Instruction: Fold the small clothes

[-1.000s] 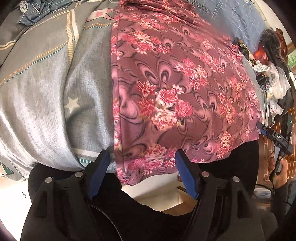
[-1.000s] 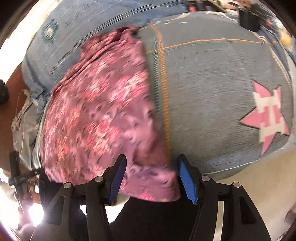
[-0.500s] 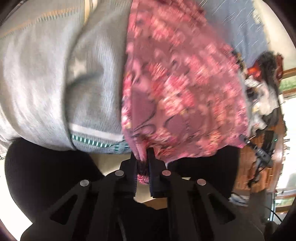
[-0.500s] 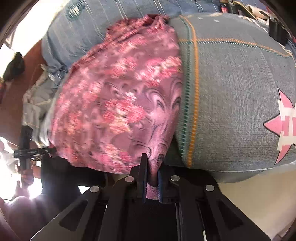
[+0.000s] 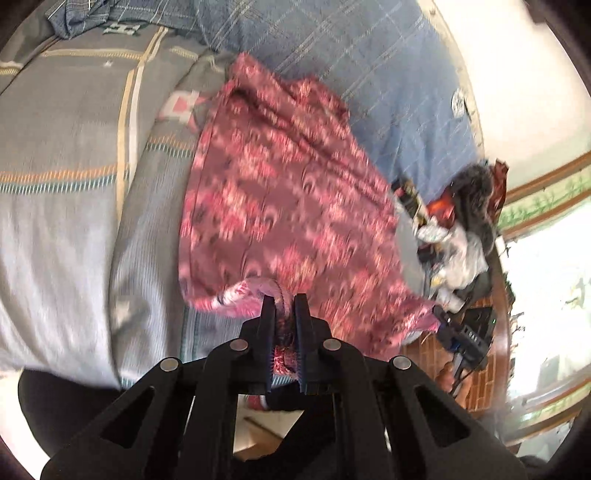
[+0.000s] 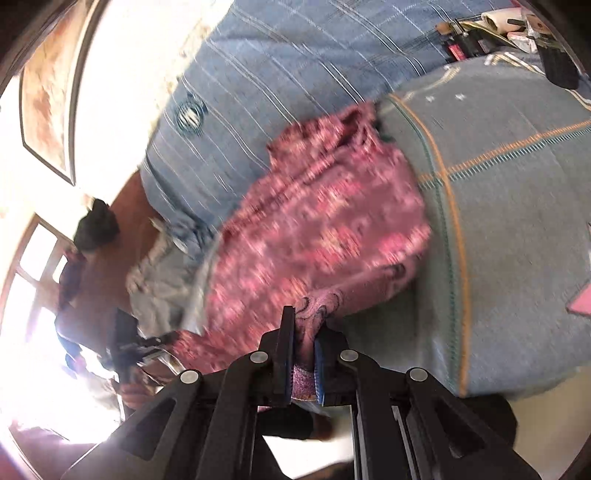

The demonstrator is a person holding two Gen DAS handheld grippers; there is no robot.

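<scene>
Left gripper [image 5: 284,306]: your jaws are pinched onto a rolled corner of the pink floral garment [image 5: 288,192], and cloth fills the narrow gap between the fingers.
Right gripper [image 6: 304,321]: yours is clamped the same way on another corner of the garment [image 6: 321,229], with a fold bunched between the blue pads [image 6: 319,365].
Garment: it lies spread over the grey patterned bedspread [image 5: 66,206] near the bed's front edge, where both grippers hold its near hem. The print is blurred in both views.
Far end: the fabric gathers into wrinkles where the grey bedspread meets the blue checked blanket [image 5: 351,66].
Garment's edges: on your left-hand side, one long side runs straight along the grey bedspread, close to a pink star patch [image 5: 181,107]. The opposite side runs toward the bed's edge next to the clutter.
Open room: you have bare grey bedspread [image 6: 517,240] beside the garment in the right wrist view, crossed by orange and teal stitch lines.
Crowded side: a heap of clutter [image 5: 454,221] sits just beyond the garment's outer corner, by the brown floor.
Pillow end: crumpled blue cloth [image 5: 77,18] lies at the bed's far corner, well apart from the garment.
</scene>
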